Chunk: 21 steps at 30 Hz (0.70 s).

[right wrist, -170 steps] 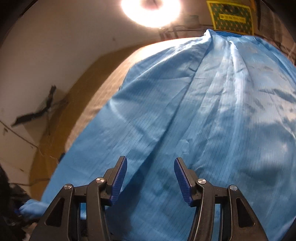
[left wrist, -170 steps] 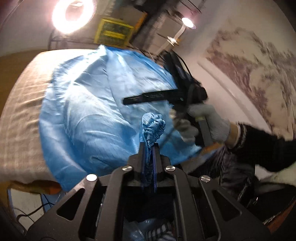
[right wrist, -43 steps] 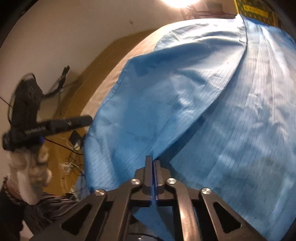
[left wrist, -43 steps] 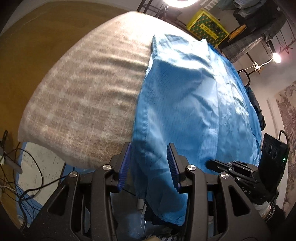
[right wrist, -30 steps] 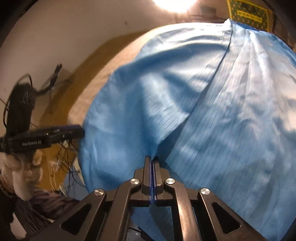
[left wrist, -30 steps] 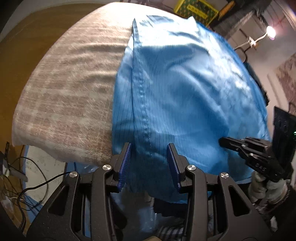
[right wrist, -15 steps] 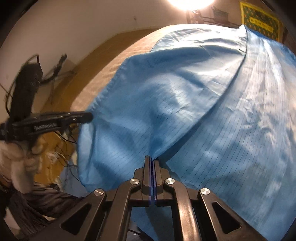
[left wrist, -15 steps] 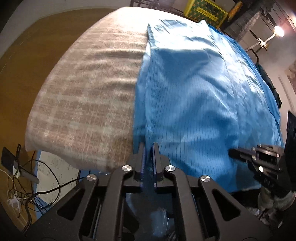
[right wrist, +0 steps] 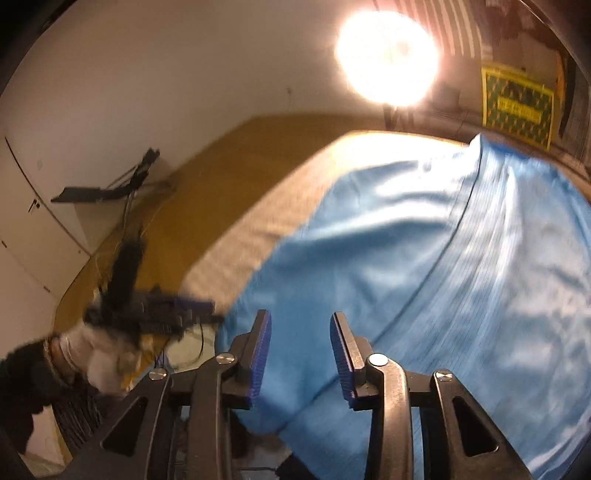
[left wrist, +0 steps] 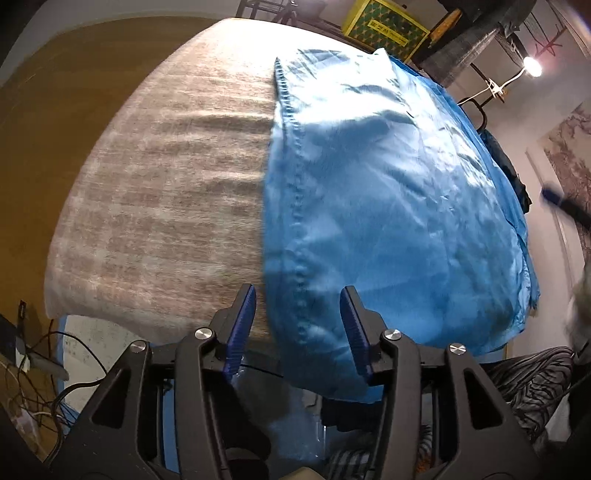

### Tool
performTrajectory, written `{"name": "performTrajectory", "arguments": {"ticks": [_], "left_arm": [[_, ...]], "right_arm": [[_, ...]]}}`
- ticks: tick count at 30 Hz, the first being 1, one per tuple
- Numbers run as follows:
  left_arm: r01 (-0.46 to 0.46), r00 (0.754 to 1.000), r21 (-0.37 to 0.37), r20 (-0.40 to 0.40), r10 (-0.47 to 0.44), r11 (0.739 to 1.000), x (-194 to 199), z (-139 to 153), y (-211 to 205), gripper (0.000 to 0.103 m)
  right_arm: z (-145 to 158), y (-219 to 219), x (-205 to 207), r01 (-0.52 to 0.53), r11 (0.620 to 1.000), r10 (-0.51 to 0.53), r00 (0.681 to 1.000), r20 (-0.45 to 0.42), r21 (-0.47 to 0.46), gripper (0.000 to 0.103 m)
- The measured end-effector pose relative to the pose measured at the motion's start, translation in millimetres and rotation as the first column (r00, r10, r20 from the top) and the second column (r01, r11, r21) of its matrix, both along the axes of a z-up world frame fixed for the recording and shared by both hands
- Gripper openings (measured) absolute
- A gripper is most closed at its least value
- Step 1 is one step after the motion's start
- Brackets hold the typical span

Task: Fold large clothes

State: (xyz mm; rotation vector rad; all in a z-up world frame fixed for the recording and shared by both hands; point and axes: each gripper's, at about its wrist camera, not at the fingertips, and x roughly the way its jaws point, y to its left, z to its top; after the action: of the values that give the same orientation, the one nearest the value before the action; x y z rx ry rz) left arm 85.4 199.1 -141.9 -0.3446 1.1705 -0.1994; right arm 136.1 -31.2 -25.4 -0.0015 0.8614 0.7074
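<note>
Blue garment of thin, faintly gridded fabric [left wrist: 388, 206] lies spread over a bed covered with a beige checked woven blanket [left wrist: 166, 192], its stitched side hem running down the blanket and its near end drooping over the bed's front edge. In the right wrist view the same cloth shows a long fold line across its middle.

Left gripper [left wrist: 297, 330], black with ribbed blue pads, points steeply down at that drooping end. Its jaws have just been opening and now stand partly apart; the hem hangs between them, but neither pad presses on it, so nothing is held. A pale-gloved hand [right wrist: 99, 350] with a dark sleeve grasps the tool's handle, blurred, off the bed's near corner.

Right gripper [right wrist: 299, 354] tilts down over the near edge of the cloth. Its jaws too have just been opening and stand partly apart with blue cloth seen behind the gap, free of the pads. From the left wrist camera only a blurred blue-tipped finger of it shows at the right edge, near the wall.

Around the bed: an ochre floor [left wrist: 55, 110], a bright round lamp [right wrist: 388, 59] against the pale wall, a yellow-and-green patterned box [left wrist: 384, 27] beyond the far end, a small clip lamp [left wrist: 532, 66], and tangled black cables [left wrist: 40, 387] on the floor to the left. Striped dark fabric [left wrist: 532, 380] bunches below the bed's right corner.
</note>
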Motion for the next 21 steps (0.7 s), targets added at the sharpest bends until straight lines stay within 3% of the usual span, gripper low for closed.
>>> {"name": "performTrajectory", "arguments": {"ticks": [4,8,15,17,18,19,21], "left_arm": [[-0.022,1.0,-0.084,-0.015,0.021,0.996,-0.8,-10.0,9.6,0.048],[0.014,0.999,-0.102,-0.033,-0.017,0.995,0.0,-20.3,3.6,0.048],[0.039,0.998,-0.181,-0.034,-0.046,0.983,6.0,-21.7,-3.8,0.048],[0.048,0.998,-0.2,-0.04,-0.058,0.979,7.8,-21.7,-6.9,0.039],[0.055,0.997,-0.205,-0.047,-0.066,0.977,9.2,-21.6,-8.7,0.024],[0.053,0.997,-0.203,-0.048,-0.064,0.978,9.7,-19.9,-9.7,0.017],[0.053,0.997,-0.205,-0.037,-0.062,0.977,10.5,-16.4,-10.1,0.013]], "right_arm": [[22.4,15.0,37.2,0.042,0.999,-0.041,0.999,0.032,-0.011,0.043],[26.2,50.1,86.2,0.058,0.998,-0.058,0.998,-0.005,-0.014,0.043],[-9.6,134.0,173.1,0.075,0.994,-0.08,0.995,-0.066,-0.075,0.046],[-26.1,155.6,197.5,0.097,0.989,-0.106,0.991,-0.079,-0.114,0.047],[-34.7,166.5,209.7,0.105,0.986,-0.116,0.989,-0.086,-0.131,0.047],[-42.8,176.9,220.6,0.111,0.982,-0.125,0.988,-0.086,-0.154,0.047],[-56.1,195.6,238.7,0.123,0.968,-0.139,0.989,-0.057,-0.22,0.048]]}}
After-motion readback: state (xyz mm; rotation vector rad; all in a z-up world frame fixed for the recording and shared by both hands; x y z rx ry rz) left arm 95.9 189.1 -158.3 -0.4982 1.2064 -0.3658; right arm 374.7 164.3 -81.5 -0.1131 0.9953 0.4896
